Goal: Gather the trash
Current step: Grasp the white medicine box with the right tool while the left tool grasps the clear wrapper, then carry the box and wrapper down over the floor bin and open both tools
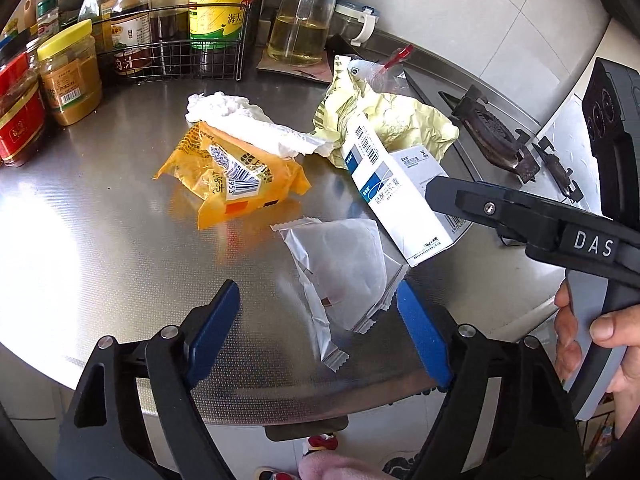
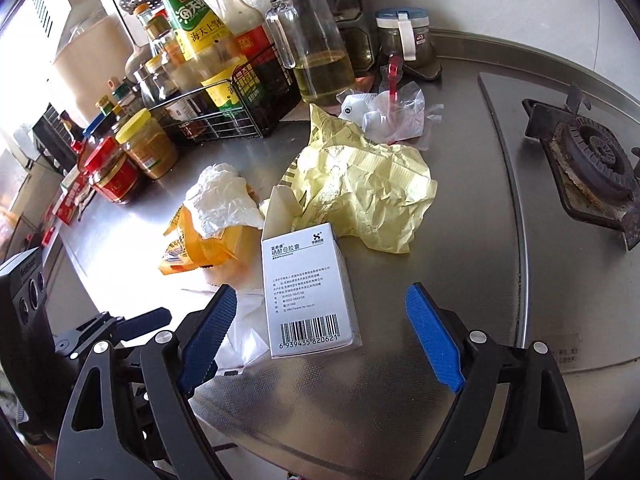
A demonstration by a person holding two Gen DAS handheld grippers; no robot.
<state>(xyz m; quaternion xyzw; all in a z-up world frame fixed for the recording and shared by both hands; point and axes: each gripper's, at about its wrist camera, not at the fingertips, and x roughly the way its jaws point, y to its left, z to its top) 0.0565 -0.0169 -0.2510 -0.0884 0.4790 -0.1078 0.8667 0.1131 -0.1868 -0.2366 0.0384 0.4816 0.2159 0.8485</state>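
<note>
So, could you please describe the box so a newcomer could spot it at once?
On the steel counter, left of the burner, lies a trash pile. The box leans on the yellow wrapper: the only rigid item, white with a barcode.

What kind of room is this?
Most likely a home kitchen: a gas burner set into a stainless steel counter, and a wire rack of sauce bottles beside an oil jug at the back.

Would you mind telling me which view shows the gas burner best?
The right wrist view: the gas burner appears whole at the right, with its ringed head and grate visible. The left wrist view shows it smaller, at a low angle, partly hidden behind the right tongs.
</note>
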